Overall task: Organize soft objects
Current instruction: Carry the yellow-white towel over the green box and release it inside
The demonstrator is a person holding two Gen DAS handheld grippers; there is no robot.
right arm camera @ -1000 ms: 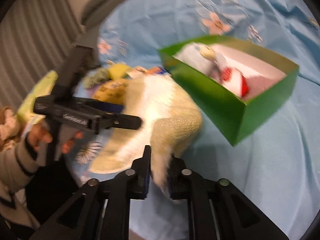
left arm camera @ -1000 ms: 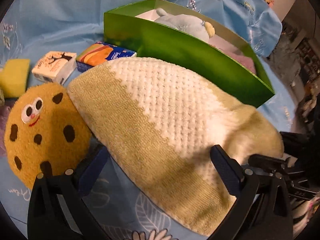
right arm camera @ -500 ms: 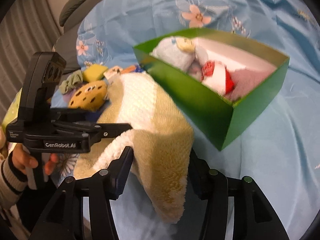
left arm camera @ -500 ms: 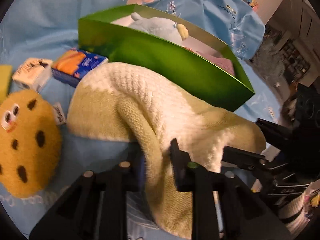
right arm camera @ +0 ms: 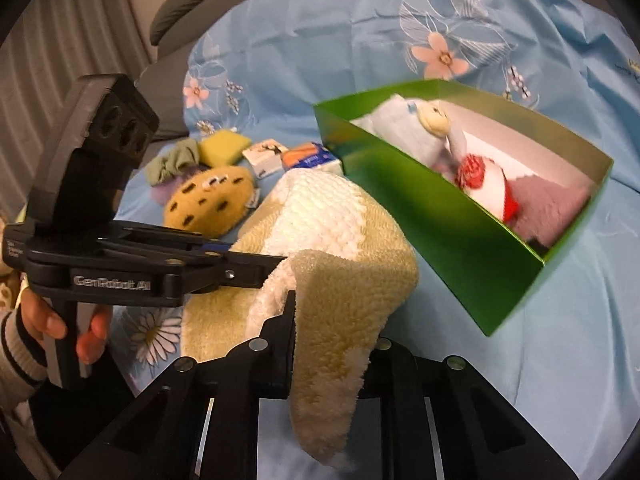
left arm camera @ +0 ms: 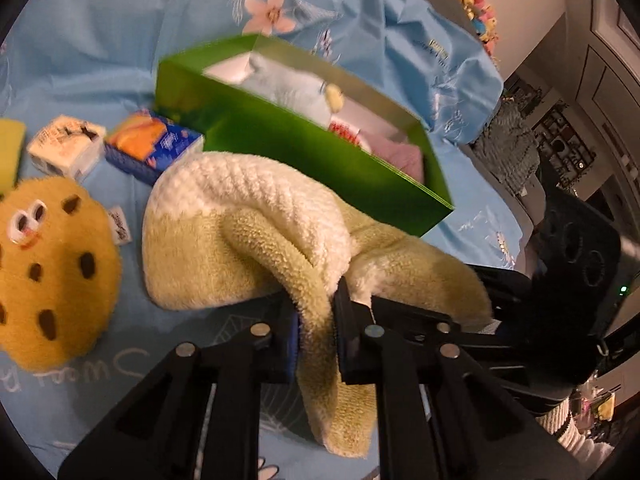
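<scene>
both grippers pinch the towel, left gripper clamped, right gripper fingers closing on a fold, so the dangling edge could snag the green box wall.

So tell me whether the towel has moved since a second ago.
Yes. The towel, then spread flat beside the green box, is now bunched and lifted at its near edge, pinched by both the left gripper and the right gripper.

Green box walls off the far side; bare blue sheet lies open to its right.
</scene>
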